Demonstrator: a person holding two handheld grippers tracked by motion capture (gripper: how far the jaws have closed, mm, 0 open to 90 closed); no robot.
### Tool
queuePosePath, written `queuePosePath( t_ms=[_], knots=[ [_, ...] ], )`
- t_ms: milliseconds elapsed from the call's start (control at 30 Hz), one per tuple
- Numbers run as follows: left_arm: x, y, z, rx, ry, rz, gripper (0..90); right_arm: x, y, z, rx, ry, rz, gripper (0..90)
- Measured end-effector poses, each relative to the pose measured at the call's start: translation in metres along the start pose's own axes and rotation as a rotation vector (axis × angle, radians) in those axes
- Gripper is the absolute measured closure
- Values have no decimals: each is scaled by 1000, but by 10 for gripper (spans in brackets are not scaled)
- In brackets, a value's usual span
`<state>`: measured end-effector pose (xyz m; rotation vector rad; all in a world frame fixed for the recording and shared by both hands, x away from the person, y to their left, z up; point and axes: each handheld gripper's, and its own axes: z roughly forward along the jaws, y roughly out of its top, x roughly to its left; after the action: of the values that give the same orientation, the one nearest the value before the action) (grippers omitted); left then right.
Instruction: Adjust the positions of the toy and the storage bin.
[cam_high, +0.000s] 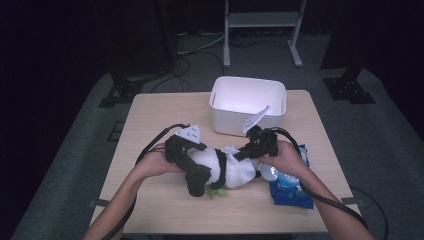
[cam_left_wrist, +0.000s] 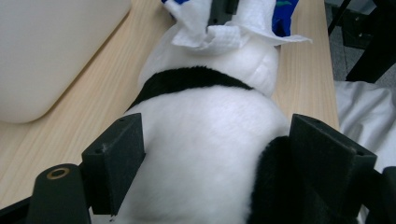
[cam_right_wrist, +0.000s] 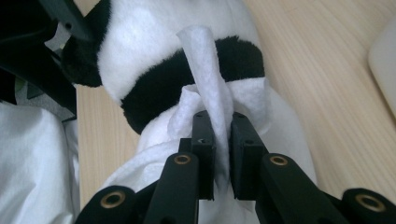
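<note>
Panda plush (cam_high: 227, 167), white with black bands, lay on tabletop (cam_high: 155, 115). Left gripper (cam_left_wrist: 210, 158) straddled it, jaws wide; right gripper (cam_right_wrist: 218, 140) pinched a wipe (cam_right_wrist: 205, 70).

Dark lab: camera stands (cam_high: 120, 87), cables (cam_high: 200, 50), grey carpet (cam_high: 380, 130).

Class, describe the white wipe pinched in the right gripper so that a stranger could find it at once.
Start at the white bin on the wooden table. In front of it lies a black-and-white plush toy. The wipe is the thin crinkled sheet on it, clamped by the right gripper.
</note>
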<state>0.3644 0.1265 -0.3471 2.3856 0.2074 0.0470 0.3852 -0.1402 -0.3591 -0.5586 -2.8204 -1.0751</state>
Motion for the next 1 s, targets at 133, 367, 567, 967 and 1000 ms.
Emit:
queuePosePath(
  t_ms=[133, 367, 567, 967, 1000],
  knots=[
    [-2, -4, -4, 6, 1, -20, 160, 5, -5, 0, 5, 8, -4, 812],
    [-5, -16, -8, -13, 0, -39, 160, 14, -11, 0, 2, 20, -3, 812],
    [-5, -25, -10, -19, -6, -82, 136, 22, -12, 1, 28, 20, -15, 812],
    [-4, -26, -9, 7, -40, -99, 128, 30, -16, 4, 32, 59, -13, 812],
    [-4, -27, -7, 18, -39, -96, 128, 32, -18, 5, 33, 73, -13, 812]
  ],
)
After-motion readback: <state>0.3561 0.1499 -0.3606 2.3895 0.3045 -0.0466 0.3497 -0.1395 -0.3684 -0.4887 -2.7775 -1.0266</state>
